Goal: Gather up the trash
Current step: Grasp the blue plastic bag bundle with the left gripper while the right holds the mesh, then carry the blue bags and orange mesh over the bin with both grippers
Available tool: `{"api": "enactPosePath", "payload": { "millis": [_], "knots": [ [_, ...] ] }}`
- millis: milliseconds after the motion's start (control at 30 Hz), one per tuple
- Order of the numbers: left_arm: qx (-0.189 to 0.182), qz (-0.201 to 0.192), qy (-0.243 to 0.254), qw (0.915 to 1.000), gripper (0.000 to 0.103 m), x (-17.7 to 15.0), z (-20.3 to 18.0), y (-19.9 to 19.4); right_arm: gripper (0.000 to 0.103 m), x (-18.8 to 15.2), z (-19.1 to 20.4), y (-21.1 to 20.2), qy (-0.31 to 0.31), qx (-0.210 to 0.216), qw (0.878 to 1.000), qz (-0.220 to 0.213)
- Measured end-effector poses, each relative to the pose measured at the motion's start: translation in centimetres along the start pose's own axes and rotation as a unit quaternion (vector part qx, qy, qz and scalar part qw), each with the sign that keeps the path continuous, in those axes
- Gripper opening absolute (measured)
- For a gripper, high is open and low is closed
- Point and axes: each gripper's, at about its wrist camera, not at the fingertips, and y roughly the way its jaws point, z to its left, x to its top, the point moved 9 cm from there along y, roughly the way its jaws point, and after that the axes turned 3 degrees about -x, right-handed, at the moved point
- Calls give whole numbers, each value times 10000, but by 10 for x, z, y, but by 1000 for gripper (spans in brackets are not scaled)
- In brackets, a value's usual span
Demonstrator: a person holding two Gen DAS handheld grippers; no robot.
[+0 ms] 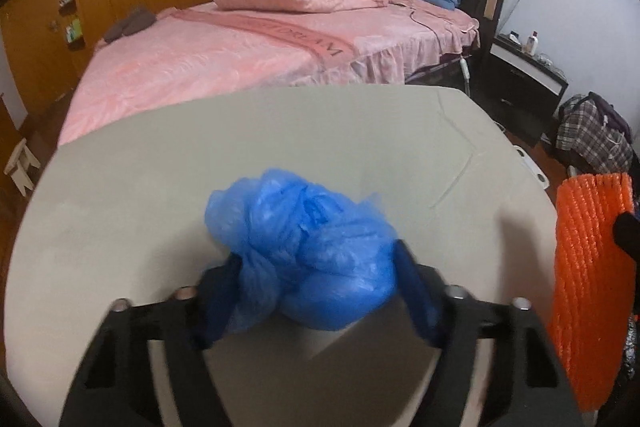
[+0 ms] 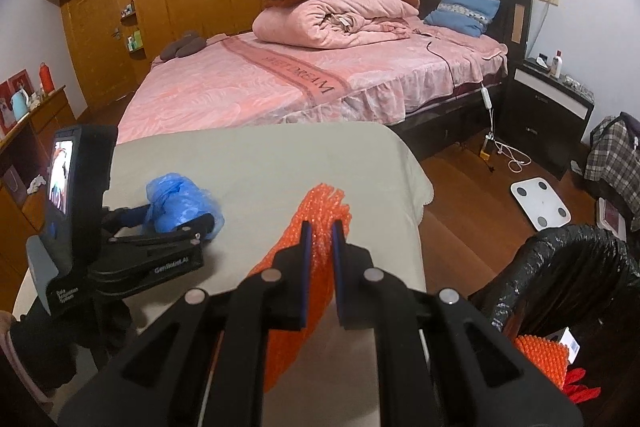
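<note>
On the grey table [image 1: 132, 195], toward its left side in the right wrist view, lies a crumpled blue plastic bag [image 1: 304, 247]. The left gripper [image 1: 316, 291] straddles this bag: one blue finger sits against each flank and the plastic bulges between them, so the jaws are clamped on the bag. The bag's underside rests on the tabletop.

To the right, an orange foam net [image 2: 320, 227] stands pinched between the narrow-set fingers of the right gripper [image 2: 322, 235], which grips it firmly. The net's lower length trails down toward the camera over the table surface.

Beside the table's right edge stands a bin lined with a black bag [image 2: 560, 267]; orange and red scraps are visible inside it.

Beyond the table is a bed [image 2: 248, 87] with pink bedding, and a white scale [image 2: 540, 203] lies on the wooden floor.
</note>
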Motion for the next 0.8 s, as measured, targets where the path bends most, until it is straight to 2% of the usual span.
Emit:
{"api": "enactPosePath", "payload": {
  "millis": [133,233,800],
  "knots": [
    [-69,-107,-1,9999,51,1,-1,-5,9,-4,0,-2,54,15,10000,29],
    [-26,-243,-90,9997,49,2,1,-15,9,-4,0,-5,64,30,10000,28],
    [272,-708,-143,9970,48,-16,1,-126,9,-6,20,-61,-86,192,9997,-99]
  ]
}}
